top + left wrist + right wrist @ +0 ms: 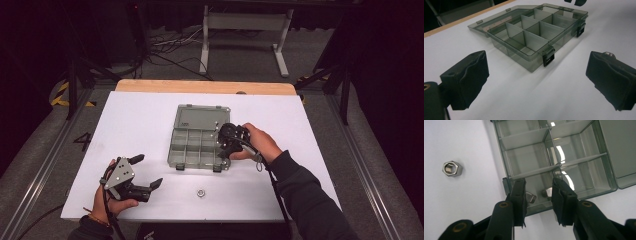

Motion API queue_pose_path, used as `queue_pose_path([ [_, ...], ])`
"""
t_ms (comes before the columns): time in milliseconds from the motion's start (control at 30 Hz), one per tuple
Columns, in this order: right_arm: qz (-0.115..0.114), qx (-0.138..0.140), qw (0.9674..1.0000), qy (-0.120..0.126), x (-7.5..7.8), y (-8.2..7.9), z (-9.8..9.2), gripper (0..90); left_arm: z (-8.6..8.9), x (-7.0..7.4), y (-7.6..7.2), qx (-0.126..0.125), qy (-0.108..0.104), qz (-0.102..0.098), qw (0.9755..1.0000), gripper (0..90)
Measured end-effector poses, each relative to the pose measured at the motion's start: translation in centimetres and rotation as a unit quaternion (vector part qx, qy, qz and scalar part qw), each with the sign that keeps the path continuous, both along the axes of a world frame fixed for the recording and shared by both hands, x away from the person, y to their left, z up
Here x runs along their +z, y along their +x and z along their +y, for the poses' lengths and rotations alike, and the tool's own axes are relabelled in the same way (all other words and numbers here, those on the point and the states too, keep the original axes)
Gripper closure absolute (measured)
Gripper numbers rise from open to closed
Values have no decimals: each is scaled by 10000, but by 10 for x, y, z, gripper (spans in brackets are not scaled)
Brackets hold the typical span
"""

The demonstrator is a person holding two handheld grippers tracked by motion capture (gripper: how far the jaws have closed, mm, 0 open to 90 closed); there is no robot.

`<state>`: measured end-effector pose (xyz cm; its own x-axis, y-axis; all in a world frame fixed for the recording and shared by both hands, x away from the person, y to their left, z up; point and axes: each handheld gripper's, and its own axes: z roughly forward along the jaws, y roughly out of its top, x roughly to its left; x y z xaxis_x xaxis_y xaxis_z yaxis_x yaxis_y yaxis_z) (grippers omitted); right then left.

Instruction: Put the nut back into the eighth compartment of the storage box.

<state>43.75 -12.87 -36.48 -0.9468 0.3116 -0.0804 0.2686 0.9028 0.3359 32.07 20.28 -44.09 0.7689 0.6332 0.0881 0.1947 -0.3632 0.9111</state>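
Compartment box is lying open at table centre. Right gripper is hovering over its near corner compartment, jaws slightly parted and gripping nothing; two nuts are lying below. Left gripper is resting released. A loose nut is lying nearby.

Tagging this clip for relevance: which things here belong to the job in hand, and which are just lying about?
In the job:
- compartment box, lid open
- two hex nuts in its corner compartment
- loose hex nut on the table
- right gripper above that compartment

Lying about:
- left gripper, open, idle
- cables on the floor
- white stand
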Motion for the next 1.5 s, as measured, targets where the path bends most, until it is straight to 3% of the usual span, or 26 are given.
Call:
queue_pose_path([
  [133, -57, 68, 9999, 110, 6, -9, -1, 639, 1, 0, 0, 11, -1, 5, 10000, 52],
  [400, -196, 512, 9979, 334, 18, -43, 5, 590, 0, 0, 0, -2, -20, -2, 10000, 51],
  [600, -111, 919, 9950, 370, 12, -69, 17, 577, -1, 0, 1, -6, 19, 6, 10000, 51],
  [667, 25, 1106, 9931, 391, 9, -77, 24, 568, -1, 0, 1, -4, 17, 9, 10000, 51],
  [767, 80, 1296, 9913, 231, 0, -86, 35, 544, -1, 0, 1, -23, 28, 9, 10000, 50],
  [933, 306, 1351, 9903, -88, -18, -87, 52, 509, 0, 0, 0, -16, 19, 12, 10000, 50],
  [1167, 500, 1346, 9885, -469, -41, -82, 71, 571, 0, 0, 1, -31, 33, 31, 10000, 49],
  [1500, 496, 1381, 9856, -840, -59, -83, 80, 622, 0, 0, 1, -37, 54, 34, 10000, 48],
])
